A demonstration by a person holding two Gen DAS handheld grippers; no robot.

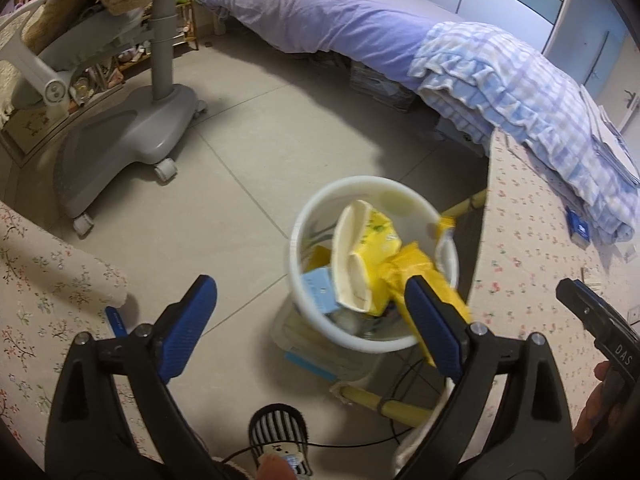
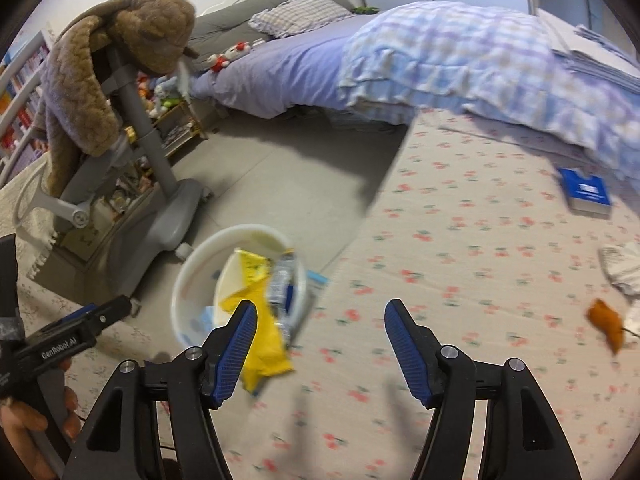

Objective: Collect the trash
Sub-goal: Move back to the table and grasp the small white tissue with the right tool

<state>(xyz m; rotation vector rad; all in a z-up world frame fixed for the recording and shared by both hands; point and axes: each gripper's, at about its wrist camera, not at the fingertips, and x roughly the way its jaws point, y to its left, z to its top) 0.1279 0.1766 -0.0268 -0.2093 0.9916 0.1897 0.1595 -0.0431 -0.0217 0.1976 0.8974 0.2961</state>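
A white bin (image 1: 320, 204) stands on the floor beside the floral-covered table (image 1: 532, 264). It holds yellow wrappers (image 1: 384, 256) and other trash; one yellow wrapper sticks out over the rim. My left gripper (image 1: 316, 312) is open above the bin's near side, empty. In the right wrist view the bin (image 2: 192, 276) is left of the table (image 2: 460, 240), with a yellow wrapper (image 2: 260, 336) and a clear plastic bottle (image 2: 282, 280) in it. My right gripper (image 2: 320, 348) is open and empty over the table edge. An orange scrap (image 2: 606, 326) and white crumpled paper (image 2: 622, 266) lie on the table at right.
A grey wheeled chair base (image 1: 132, 136) stands on the tiled floor to the left. A bed with purple sheet and checked quilt (image 1: 500, 80) is behind. A blue box (image 2: 586, 196) lies on the table. Cables and yellow table legs (image 1: 380, 398) are under the bin.
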